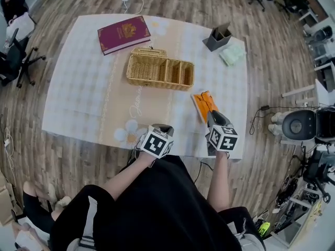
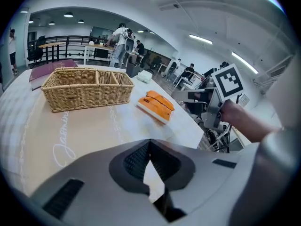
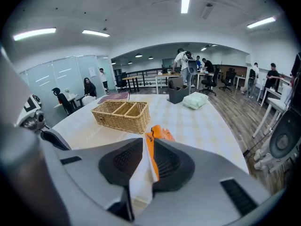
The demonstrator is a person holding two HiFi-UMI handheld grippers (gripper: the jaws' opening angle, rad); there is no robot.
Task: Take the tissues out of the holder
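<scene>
A dark grey holder (image 1: pixel 219 37) (image 3: pixel 176 94) stands at the table's far right, with a pale green tissue pack (image 1: pixel 232 54) (image 3: pixel 195 100) lying beside it. An orange tissue pack (image 1: pixel 204 103) (image 2: pixel 156 106) (image 3: pixel 162 133) lies flat on the cloth near the right front. My right gripper (image 1: pixel 215 116) (image 3: pixel 146 142) hovers just behind the pack's near end, jaws a little apart; the pack shows through the gap, and the pads do not press on it. My left gripper (image 1: pixel 162 127) (image 2: pixel 150 142) hangs over the front edge, jaws together and holding nothing.
A wicker basket (image 1: pixel 159 71) (image 2: pixel 87 86) with compartments sits mid-table, a red book (image 1: pixel 124 34) behind it at the far left. The white tablecloth (image 1: pixel 78 98) ends at the front edge close to both grippers. Office chairs and cables surround the table on the wooden floor.
</scene>
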